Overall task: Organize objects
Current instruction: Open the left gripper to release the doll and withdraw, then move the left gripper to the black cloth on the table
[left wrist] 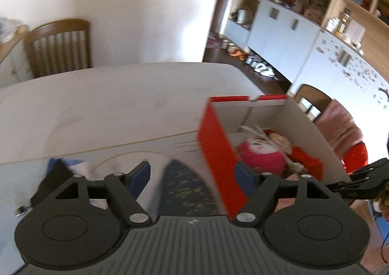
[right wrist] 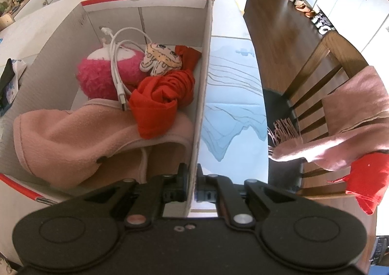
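Right hand-held gripper [right wrist: 192, 186] is clenched on the thin right wall of the cardboard box [right wrist: 204, 85], one pad inside and one outside. Left hand-held gripper [left wrist: 192, 172] hangs with its jaws spread and nothing between them, above a dark speckled cloth [left wrist: 187, 185] beside the box's red outer wall. Sitting near the surface's [right wrist: 231, 56] right edge, the white-lined, red-trimmed box holds a fuzzy pink plush ball [right wrist: 97, 75], a coiled white USB cable [right wrist: 116, 65], a small printed fabric doll [right wrist: 161, 58], a crumpled red cloth [right wrist: 160, 102] and a soft pink fleece garment [right wrist: 68, 136]. A pink fringed scarf [right wrist: 340, 138] drapes over a wooden chair [right wrist: 313, 75] alongside.
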Motion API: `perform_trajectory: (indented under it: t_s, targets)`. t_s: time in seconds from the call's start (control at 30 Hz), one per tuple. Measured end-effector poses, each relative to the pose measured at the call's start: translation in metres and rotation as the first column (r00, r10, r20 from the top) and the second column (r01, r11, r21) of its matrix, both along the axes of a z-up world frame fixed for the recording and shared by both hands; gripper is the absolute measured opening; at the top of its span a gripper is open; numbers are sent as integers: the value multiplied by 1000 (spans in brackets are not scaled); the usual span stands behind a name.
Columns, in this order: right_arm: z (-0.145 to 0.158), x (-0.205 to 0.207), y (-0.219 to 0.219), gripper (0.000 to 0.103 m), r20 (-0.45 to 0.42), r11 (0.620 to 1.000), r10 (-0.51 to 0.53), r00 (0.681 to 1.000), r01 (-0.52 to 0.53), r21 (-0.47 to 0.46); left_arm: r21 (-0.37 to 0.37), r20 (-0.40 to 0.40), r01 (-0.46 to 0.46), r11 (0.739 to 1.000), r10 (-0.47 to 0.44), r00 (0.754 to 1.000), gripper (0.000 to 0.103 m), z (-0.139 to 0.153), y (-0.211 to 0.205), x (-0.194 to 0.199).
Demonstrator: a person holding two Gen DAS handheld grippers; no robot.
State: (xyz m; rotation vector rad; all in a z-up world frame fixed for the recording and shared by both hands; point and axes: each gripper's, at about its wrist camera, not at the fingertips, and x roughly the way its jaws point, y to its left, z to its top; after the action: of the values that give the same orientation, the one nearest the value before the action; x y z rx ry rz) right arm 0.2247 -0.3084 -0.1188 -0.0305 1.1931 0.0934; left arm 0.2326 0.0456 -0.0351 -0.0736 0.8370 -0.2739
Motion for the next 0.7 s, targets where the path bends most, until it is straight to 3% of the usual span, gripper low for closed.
perform_trajectory:
  t_s: [0.4,0.53,0.6,0.7]
  targets:
    - [4,0,0,4,2,1000,-6,1000,6,-1,76,-25,-111,991,113,993,83,-21,85,-12]
    - [4,0,0,4,-1,1000,-9,1000,9,-4,113,-39,-80,990,85,996,92,-31,101,-6]
    - [3,-1,0,4,-4,1000,-11,1000,11,-6,152,-43,-51,987,58,997,102,-39,105,-3]
    - [3,-1,1,4,-9,1000,-13,1000,13,-10,219,-54,14,976,-2,999,102,-51,109,2]
